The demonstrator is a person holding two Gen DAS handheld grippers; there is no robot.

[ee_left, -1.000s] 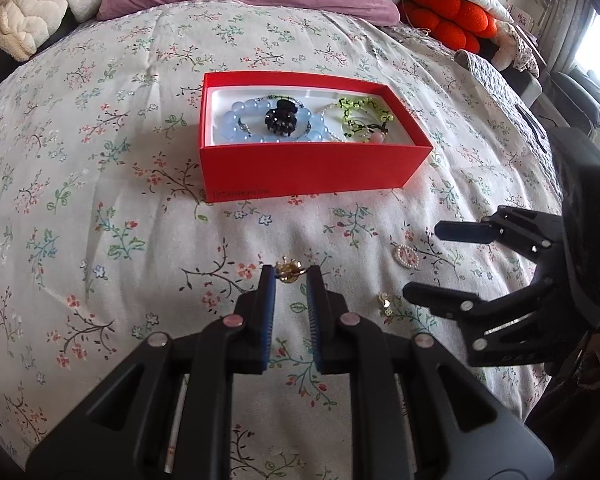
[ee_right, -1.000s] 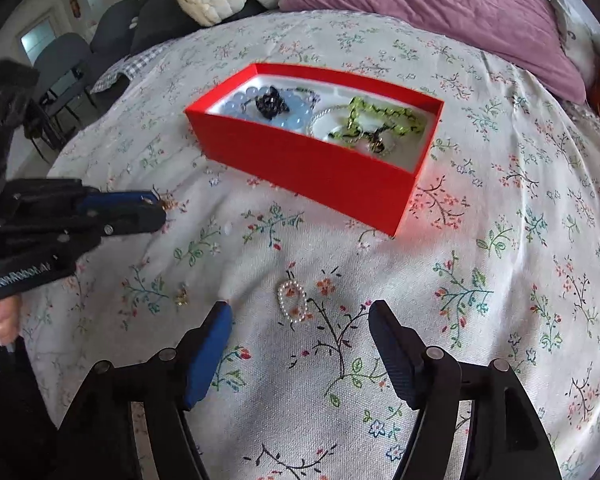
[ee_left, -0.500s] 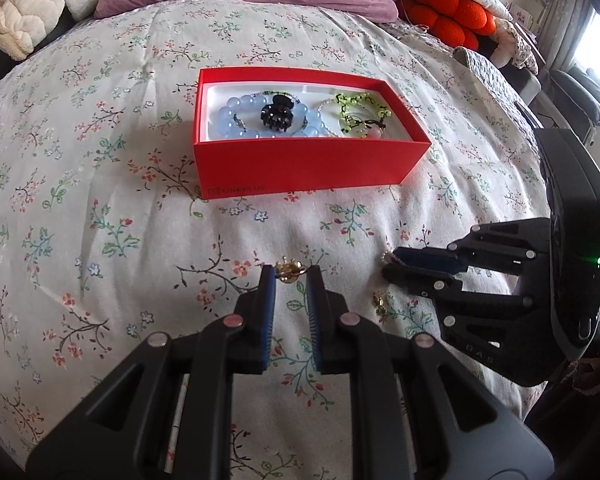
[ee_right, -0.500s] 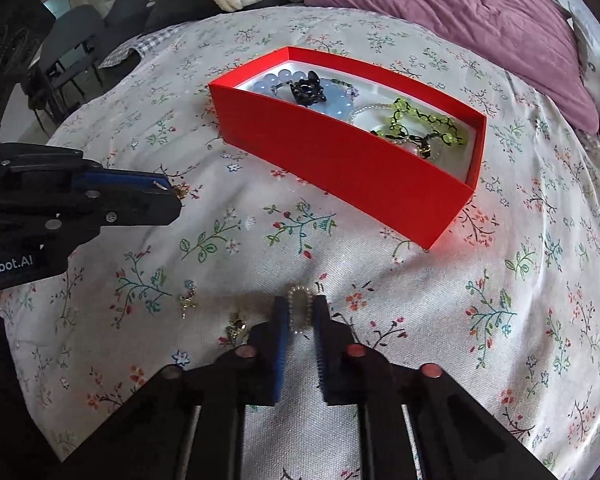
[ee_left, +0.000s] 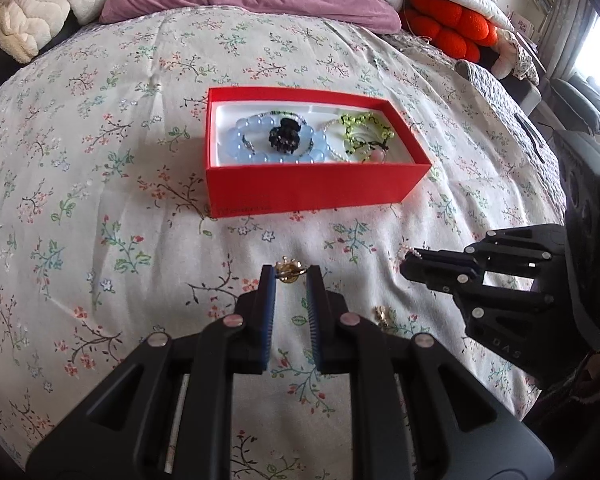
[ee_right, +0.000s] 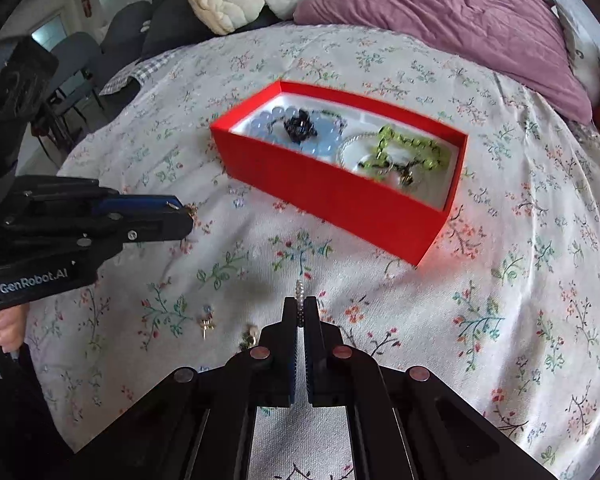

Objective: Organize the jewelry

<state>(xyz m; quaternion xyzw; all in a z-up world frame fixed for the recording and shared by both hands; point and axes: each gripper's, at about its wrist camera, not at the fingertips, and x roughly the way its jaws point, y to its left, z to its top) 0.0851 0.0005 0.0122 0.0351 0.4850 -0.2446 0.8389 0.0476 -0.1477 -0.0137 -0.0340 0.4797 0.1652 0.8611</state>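
Your right gripper (ee_right: 300, 307) has just been closing and now pinches the pearl ring (ee_right: 299, 290) edge-on, above the bedspread (ee_right: 500, 320) in front of the red box (ee_right: 340, 200). Your left gripper (ee_left: 291, 278) holds the gold earring (ee_left: 287, 270) between narrow jaws near the box's front wall. Its side reads "GenRobot.AI"; two small charms (ee_right: 206, 325) lie beside it.

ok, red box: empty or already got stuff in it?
Not empty. The open red box holds a blue bead bracelet, a black hair clip and a green bead string.
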